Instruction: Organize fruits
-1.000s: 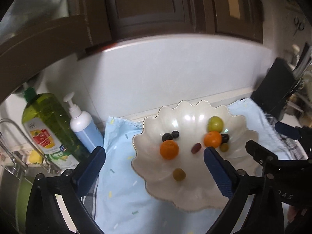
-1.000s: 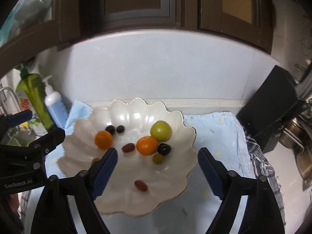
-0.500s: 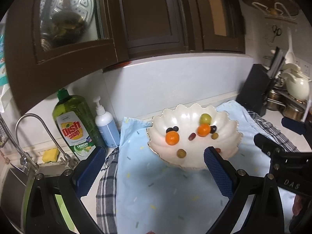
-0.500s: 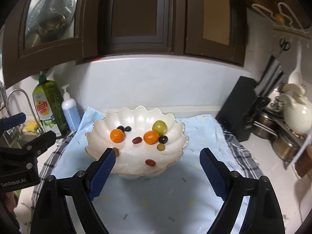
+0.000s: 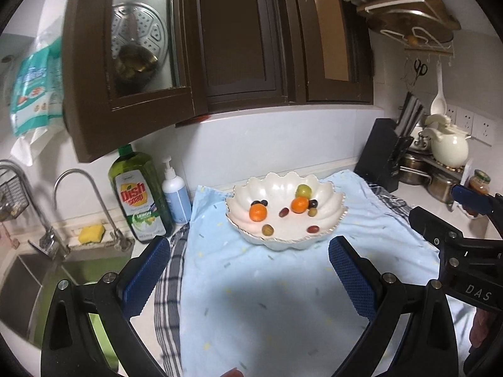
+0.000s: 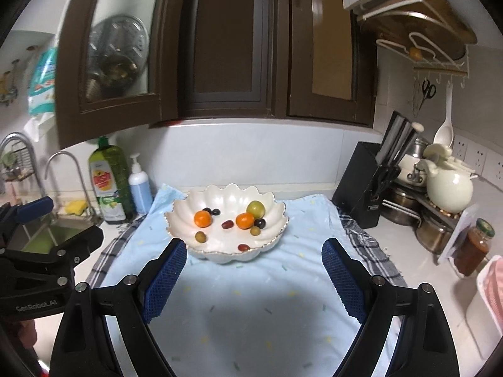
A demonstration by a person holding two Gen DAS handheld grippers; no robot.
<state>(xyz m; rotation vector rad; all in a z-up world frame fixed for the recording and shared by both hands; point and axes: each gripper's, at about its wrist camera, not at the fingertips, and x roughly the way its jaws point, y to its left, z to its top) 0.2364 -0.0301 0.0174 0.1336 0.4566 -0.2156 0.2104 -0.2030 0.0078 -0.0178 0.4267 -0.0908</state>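
Fruits [image 6: 245,221] lie in the bowl [image 6: 231,256] on a cloth [image 6: 251,308] (soap bottles [image 6: 108,185] left, knife block [image 6: 361,185] right).

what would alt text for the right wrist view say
A white scalloped bowl of small fruit, including two oranges, sits on a blue cloth on a kitchen counter. The open, empty right hand-held gripper frames it from below. Dish soap stands left, a knife block right.

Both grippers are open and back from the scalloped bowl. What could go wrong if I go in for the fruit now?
1. The small dark berries lie against an orange fruit; wide pads may nudge both.
2. The bowl sits on a loose blue cloth, so a push could slide it.
3. The left gripper and right gripper stand close together and may collide.
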